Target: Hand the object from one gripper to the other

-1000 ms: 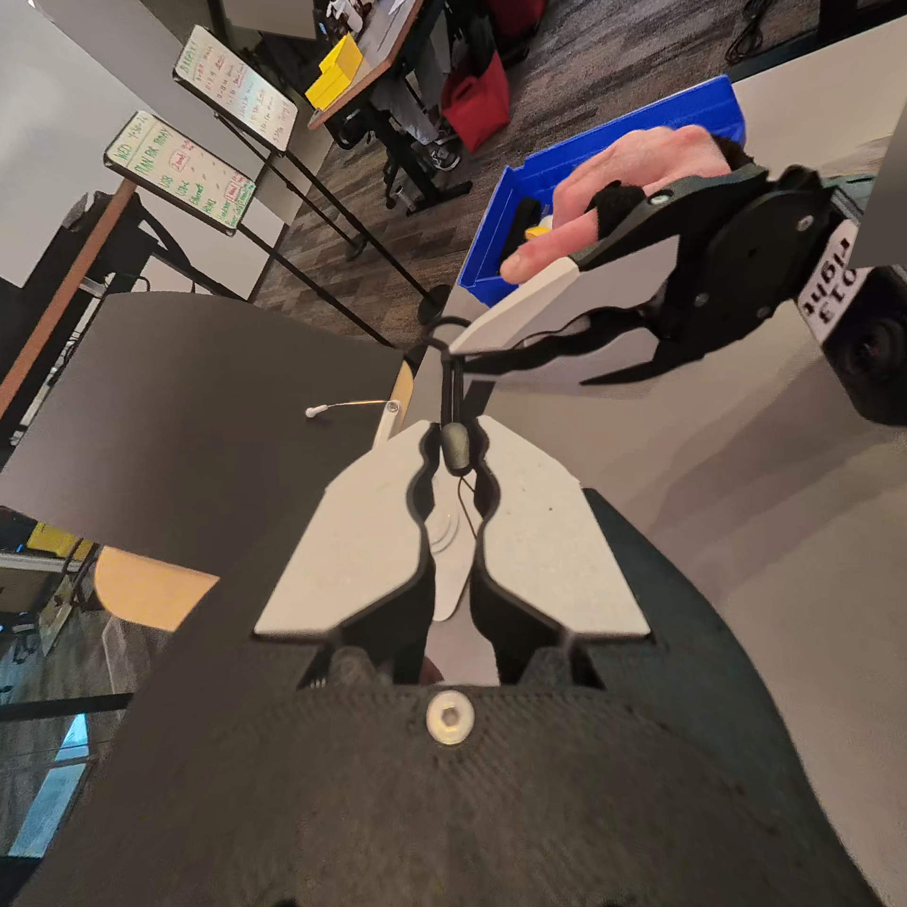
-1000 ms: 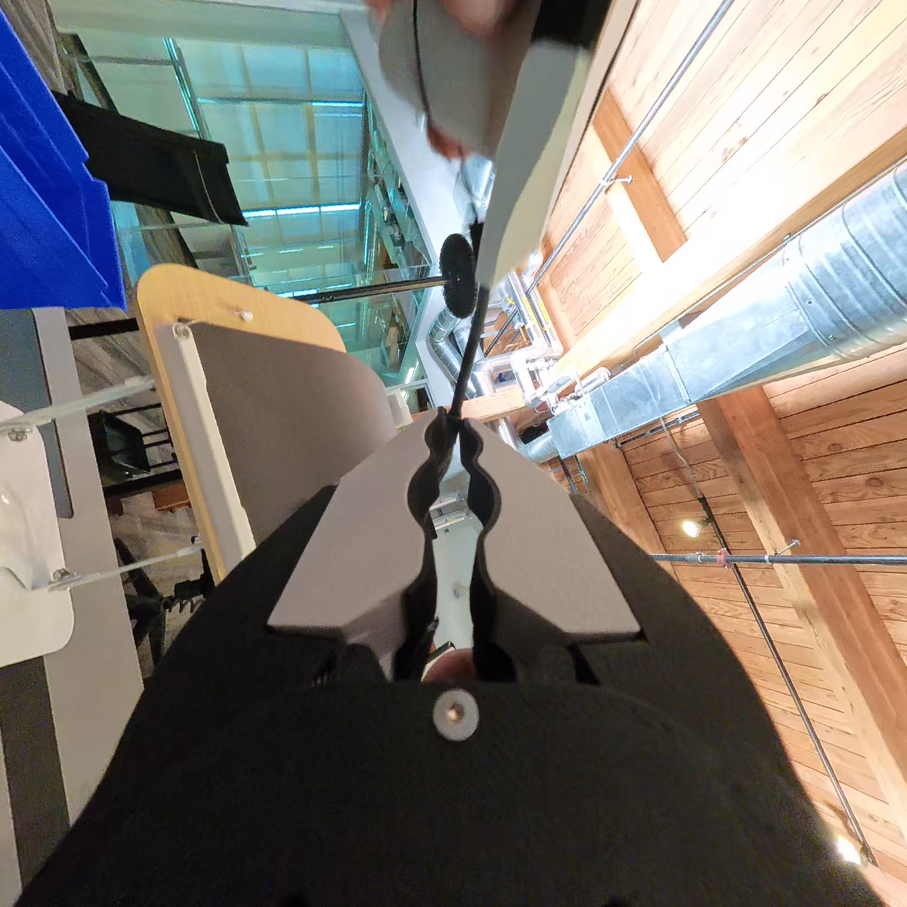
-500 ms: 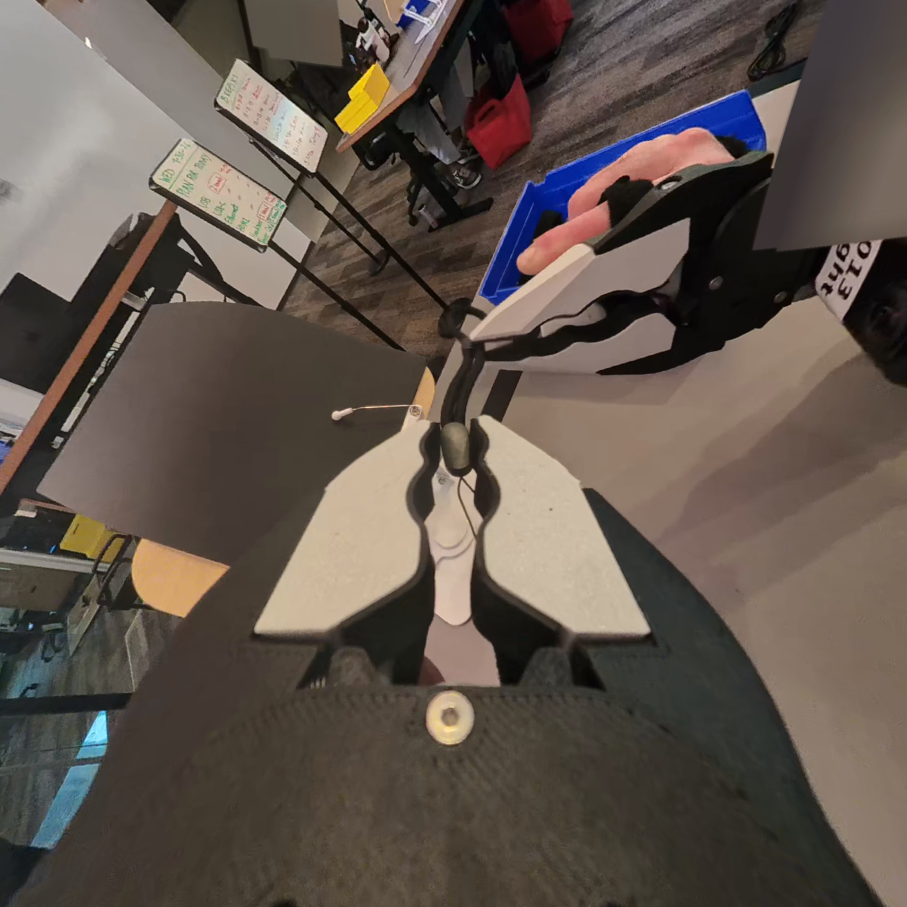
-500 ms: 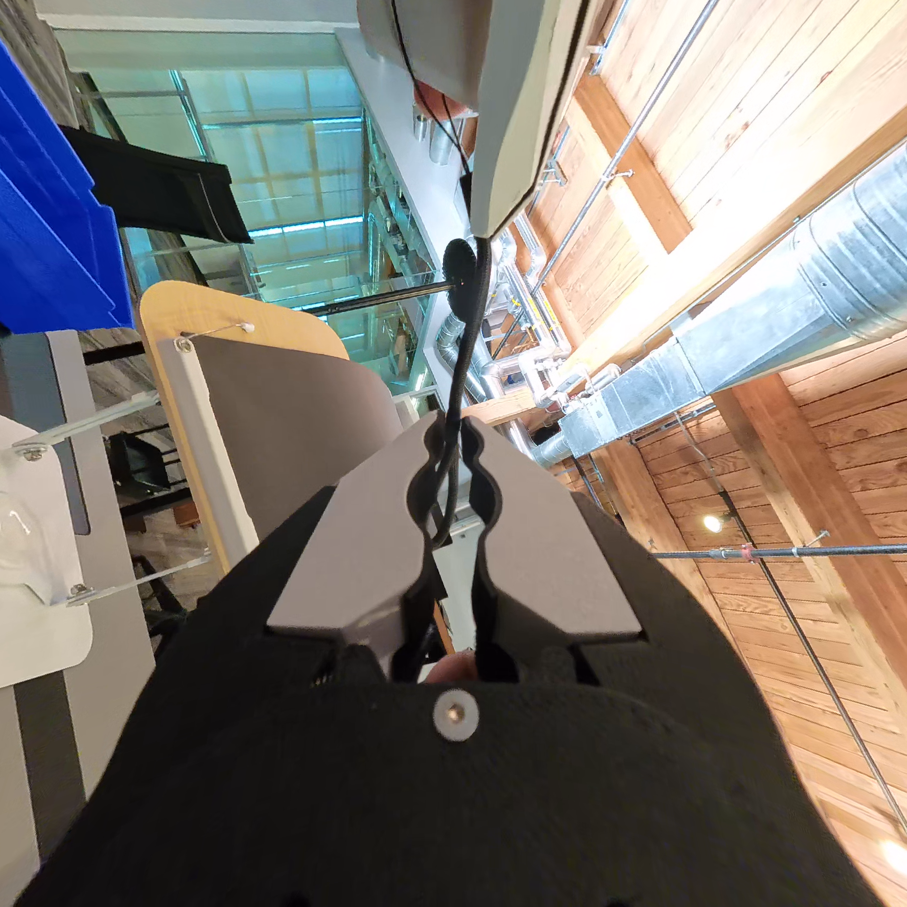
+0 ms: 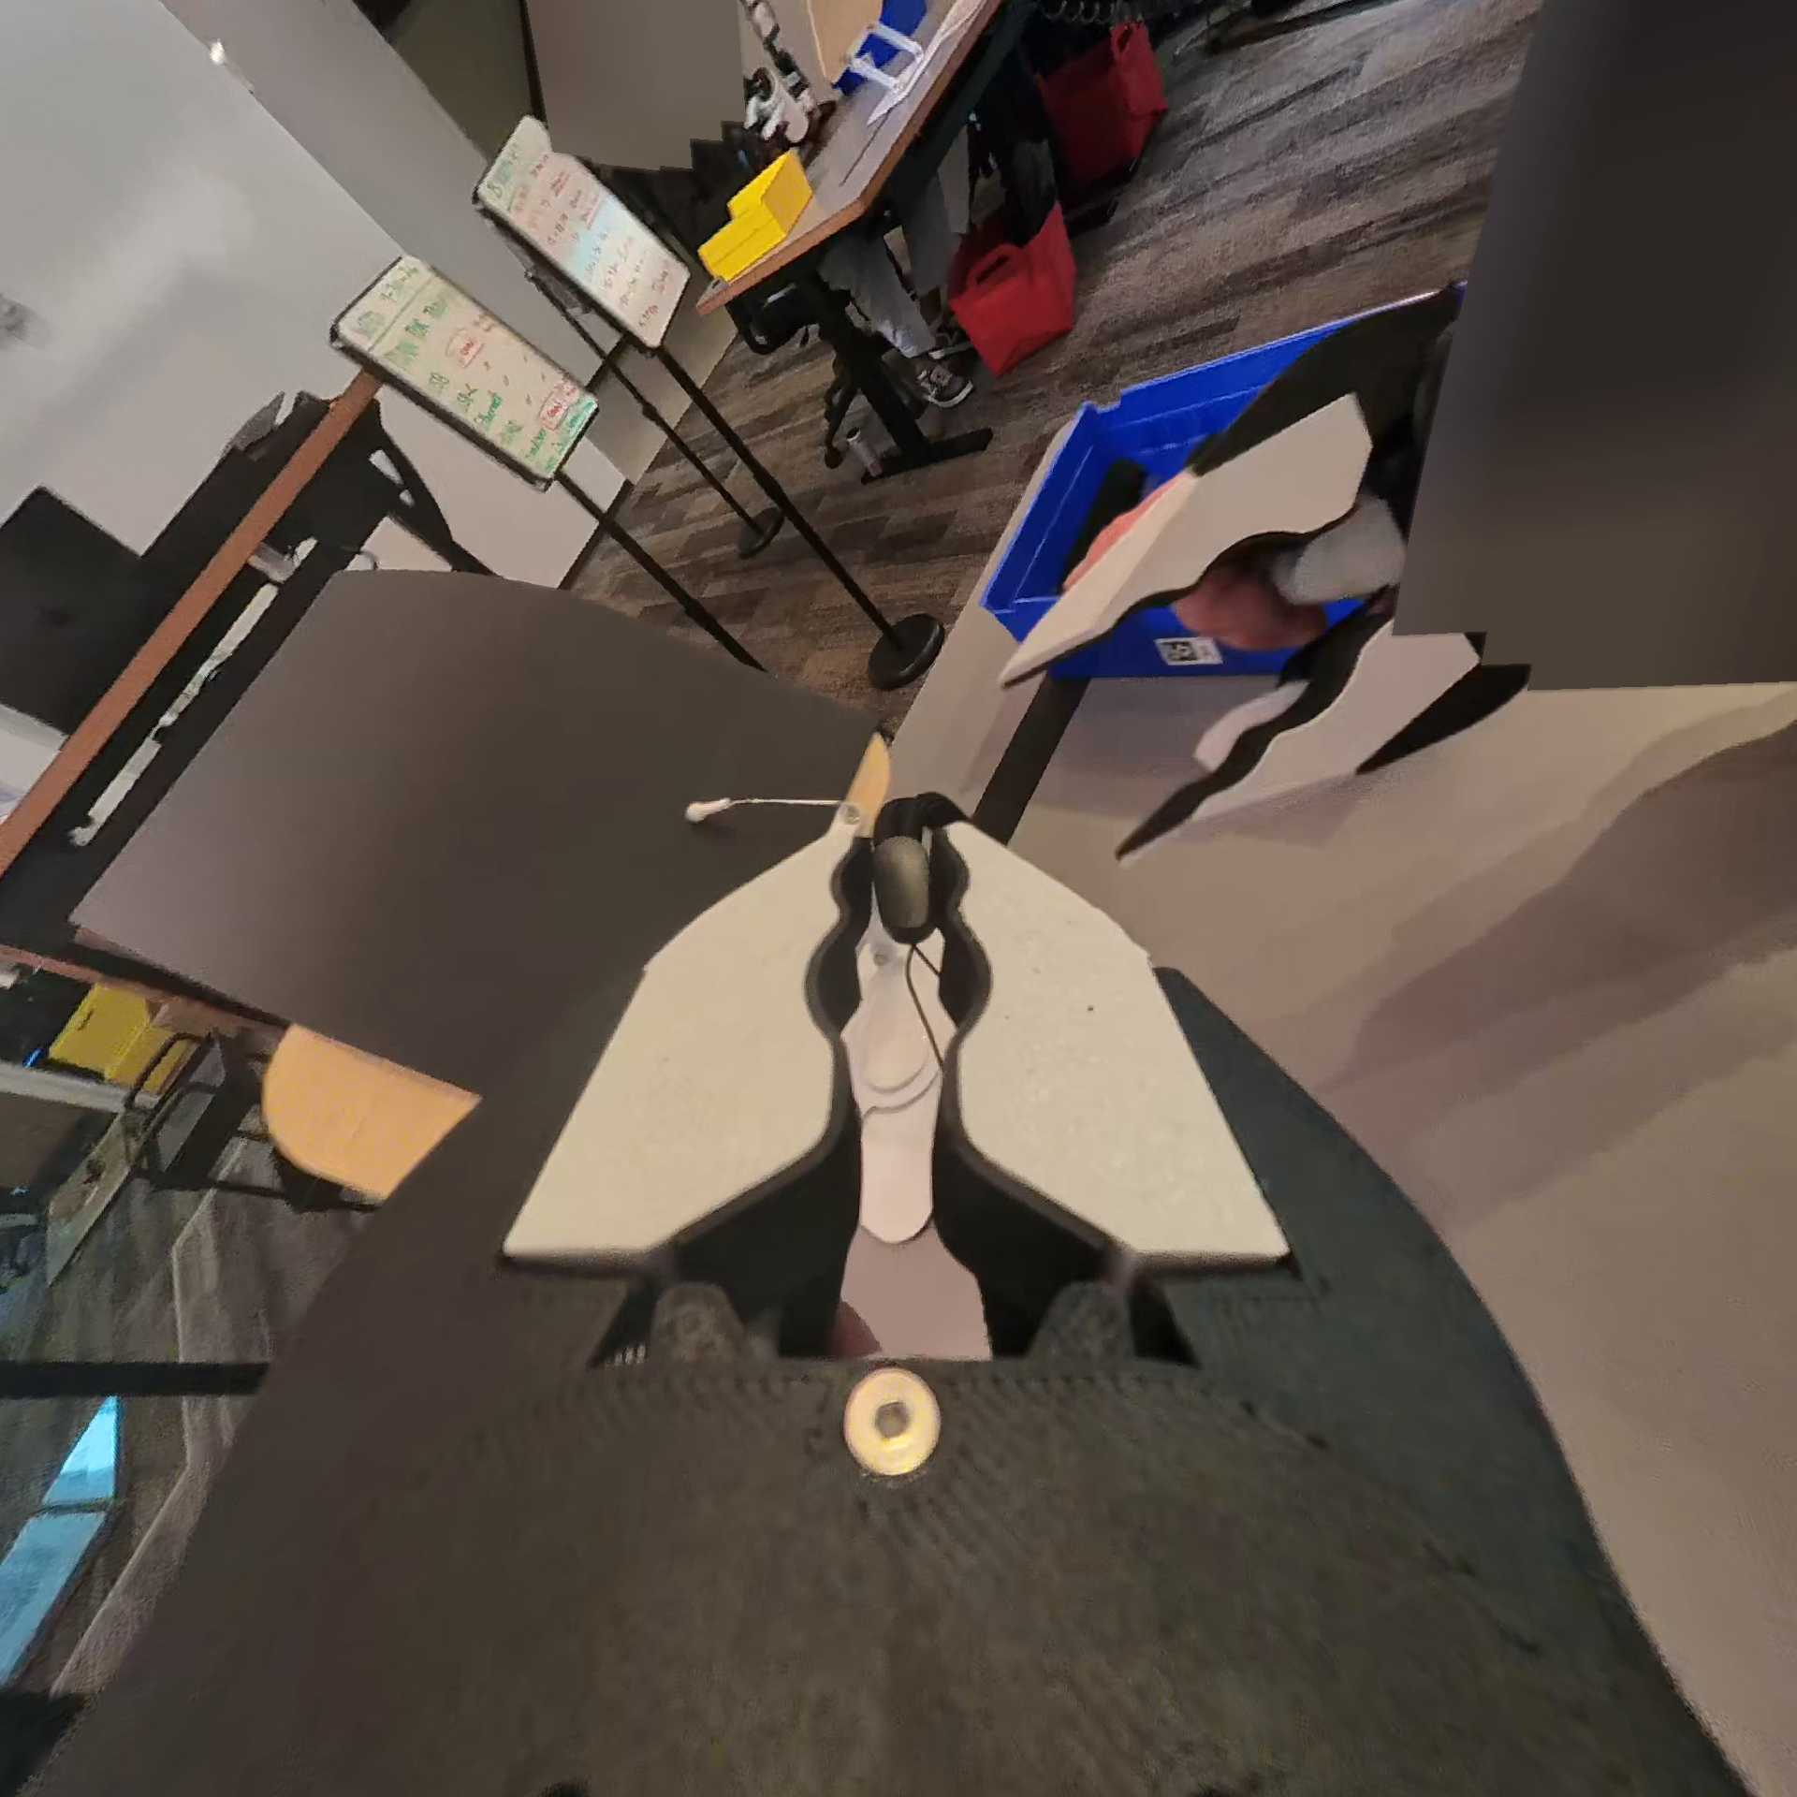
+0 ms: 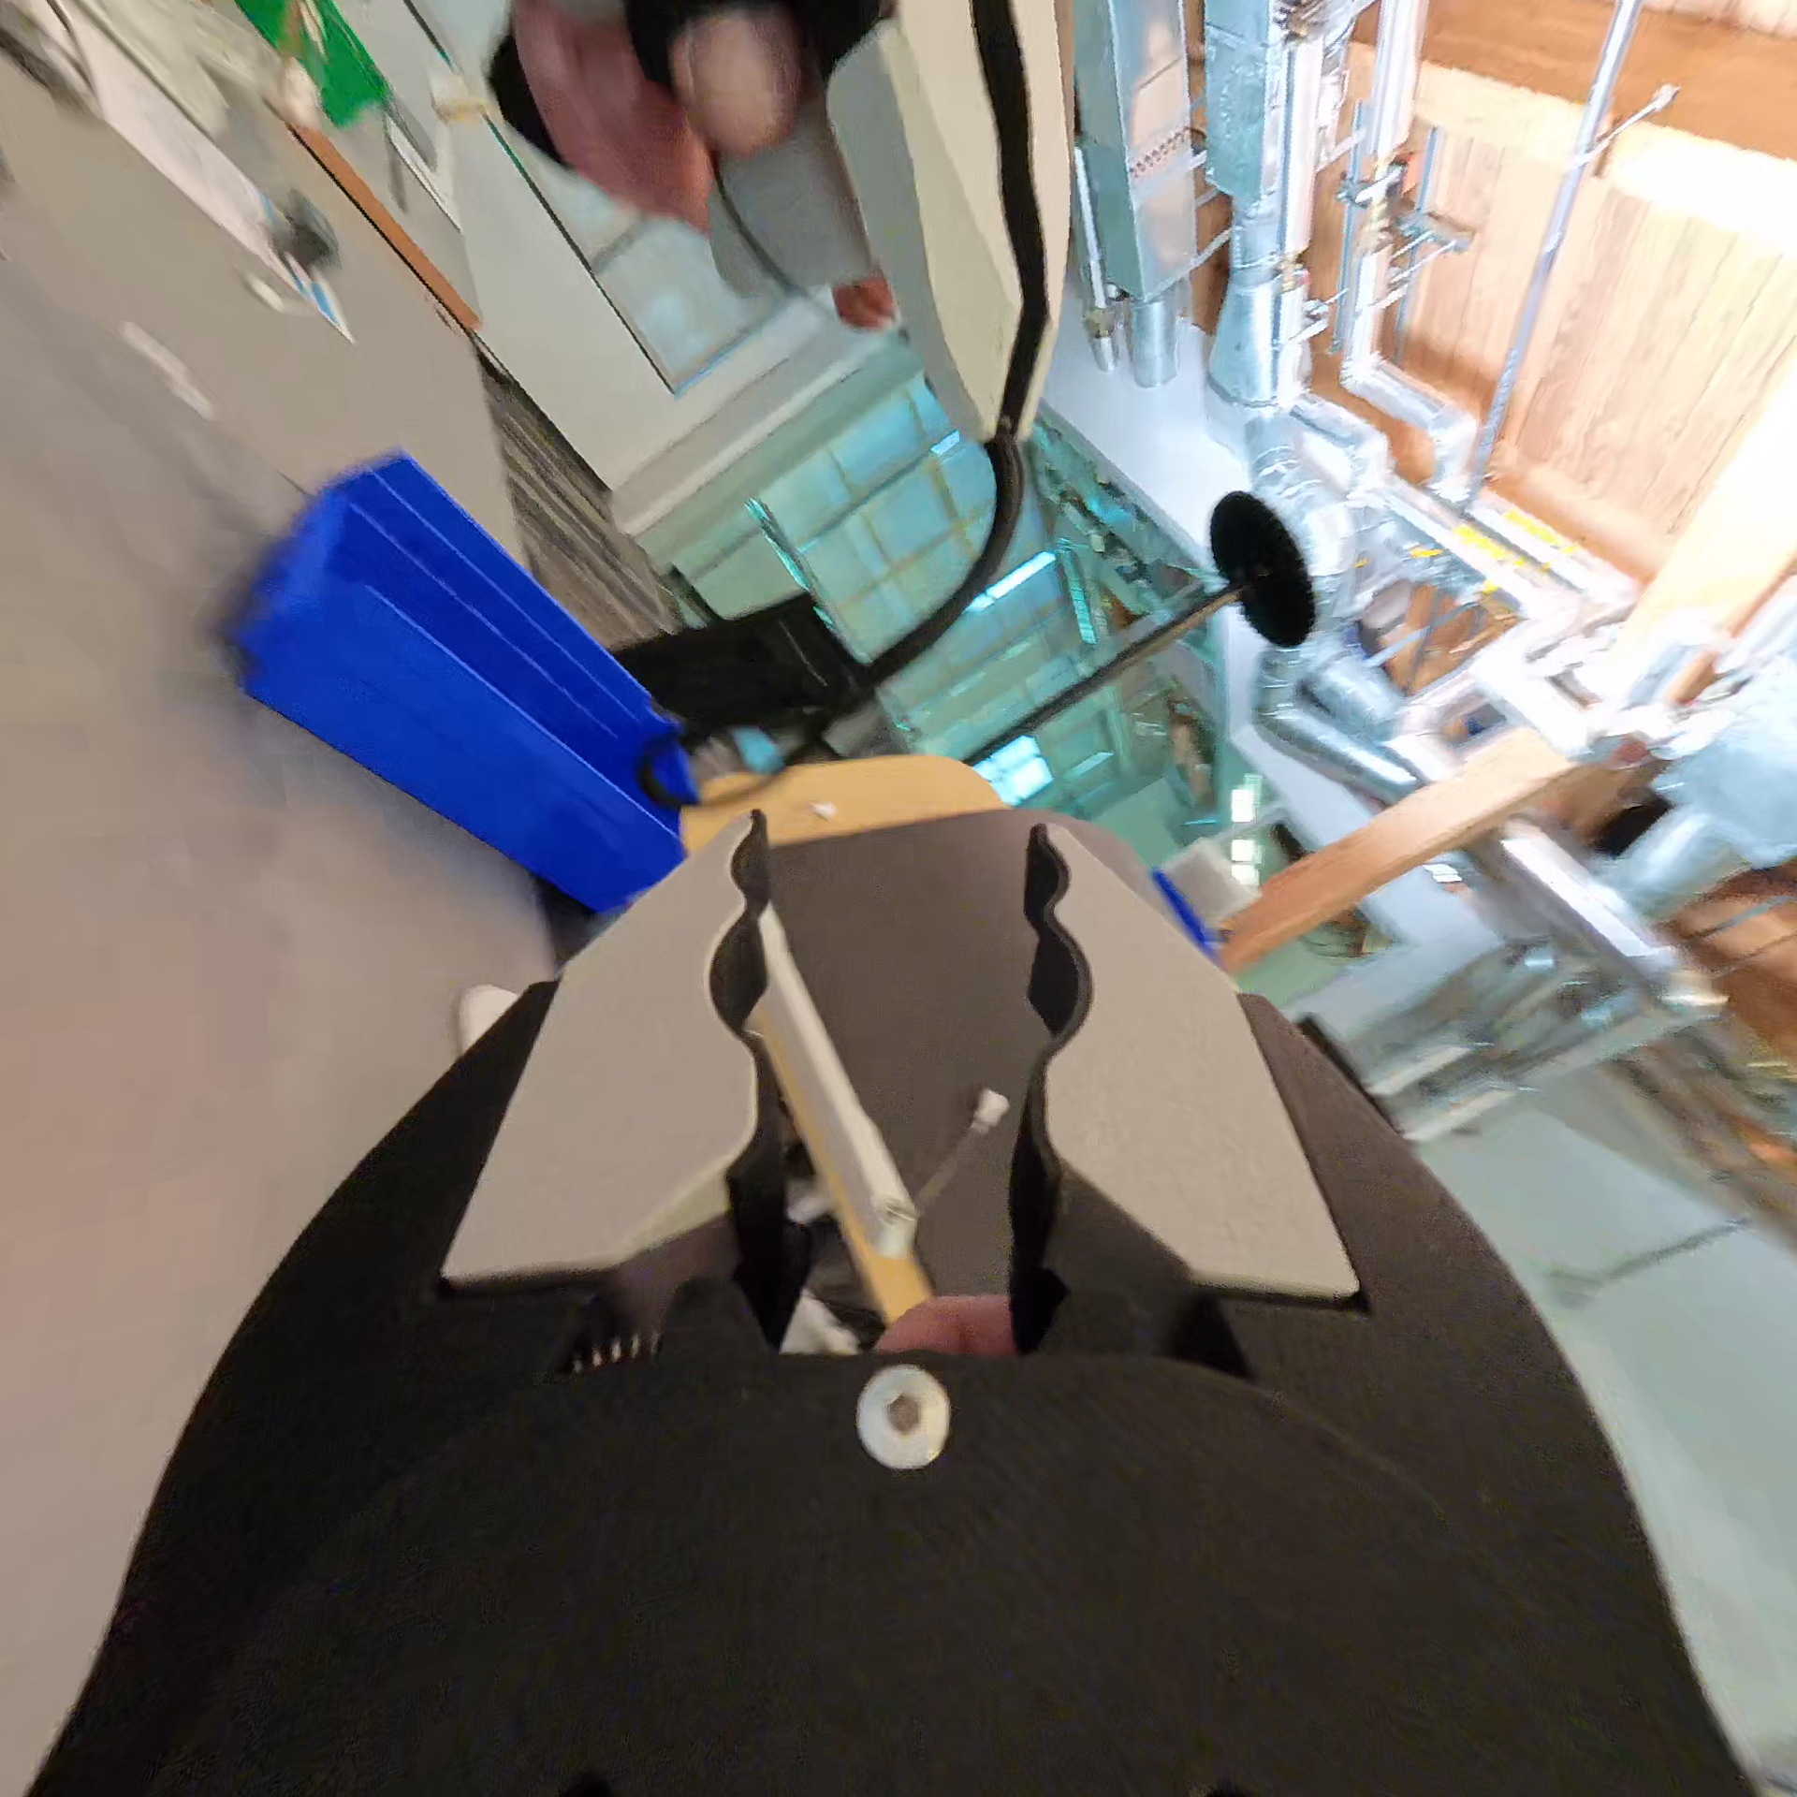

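Note:
The object is a thin black cord (image 5: pixel 899 880) with an oval black toggle. My left gripper (image 5: pixel 899 836) is shut on it at the fingertips, and a short loop sticks out past them. My right gripper (image 5: pixel 1065 768) shows up and to the right in the left wrist view, jaws wide apart, clear of the cord. In the right wrist view my right gripper (image 6: pixel 895 831) is open and empty. There the left gripper (image 6: pixel 1002 428) hangs at the top, with the cord (image 6: pixel 1002 545) trailing down from its tip in a curve.
A blue bin (image 5: pixel 1070 525) stands on the grey table (image 5: pixel 1459 972) behind the right gripper; it also shows in the right wrist view (image 6: pixel 438 661). A dark panel (image 5: pixel 438 827) lies left. Two whiteboards on stands (image 5: pixel 467 369) and a desk are farther off.
My right gripper was shut on the cord with the left. It has opened, let go and drawn away to the right. The left gripper still holds the cord.

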`<state>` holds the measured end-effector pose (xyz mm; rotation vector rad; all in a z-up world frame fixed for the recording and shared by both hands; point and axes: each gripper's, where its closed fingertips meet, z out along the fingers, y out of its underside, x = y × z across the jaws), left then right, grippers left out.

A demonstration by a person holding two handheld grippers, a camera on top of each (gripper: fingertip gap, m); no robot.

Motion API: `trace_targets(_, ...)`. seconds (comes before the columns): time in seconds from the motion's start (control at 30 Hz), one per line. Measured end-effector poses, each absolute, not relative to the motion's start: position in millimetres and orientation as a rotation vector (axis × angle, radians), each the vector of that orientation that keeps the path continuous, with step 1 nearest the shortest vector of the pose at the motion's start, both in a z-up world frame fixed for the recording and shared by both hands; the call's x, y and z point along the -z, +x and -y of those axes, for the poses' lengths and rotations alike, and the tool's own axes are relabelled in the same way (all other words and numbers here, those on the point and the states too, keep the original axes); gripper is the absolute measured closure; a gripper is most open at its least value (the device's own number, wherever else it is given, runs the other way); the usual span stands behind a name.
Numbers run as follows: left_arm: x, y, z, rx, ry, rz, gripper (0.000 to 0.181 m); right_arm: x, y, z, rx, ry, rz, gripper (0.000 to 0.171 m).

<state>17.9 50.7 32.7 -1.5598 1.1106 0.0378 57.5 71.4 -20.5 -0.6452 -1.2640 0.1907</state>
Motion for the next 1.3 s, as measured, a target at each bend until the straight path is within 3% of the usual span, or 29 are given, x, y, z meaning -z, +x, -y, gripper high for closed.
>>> trace_targets(0.1, -22, 32, -45, -0.034, -1.53, -1.203, 0.17, 21, 46, -55, -0.494, -0.756, 1.25, 0.116)
trace_targets(0.17, -12, 43, -38, -0.038, -1.51, -1.298, 0.17, 20, 45, -54, -0.592, -0.787, 1.234, 0.125)
trace_targets(0.23, -2, 54, -33, -0.042, -1.497, -1.378, 0.17, 18, 46, -49, -0.654, -0.778, 1.233, 0.145)
trace_targets(0.27, 2, 59, -31, -0.044, -1.49, -1.409, 0.17, 20, 46, -48, -0.664, -0.781, 1.241, 0.166)
trace_targets(0.3, 4, 62, -32, -0.052, -1.487, -1.422, 0.17, 23, 44, -47, -0.666, -0.788, 1.264, 0.171)
trace_targets(0.4, 3, 67, -35, -0.07, -1.458, -1.436, 0.17, 19, 48, -49, -0.75, -0.823, 1.239, 0.171)
trace_targets(0.5, -15, 60, -43, -0.127, -1.394, -1.35, 0.147, 8, 59, -61, -0.914, -0.895, 1.155, 0.171)
trace_targets(0.63, -37, 55, -42, -0.138, -1.315, -1.252, 0.131, 9, 56, -59, -1.007, -0.928, 1.148, 0.171)
trace_targets(1.07, -143, -5, -51, 0.131, -1.09, -0.595, 0.155, 37, 40, -50, -0.625, -0.83, 1.355, 0.171)
trace_targets(1.3, -94, 10, -42, 0.029, -1.207, -0.826, 0.147, 0, 68, -82, -0.984, -0.958, 1.039, 0.171)
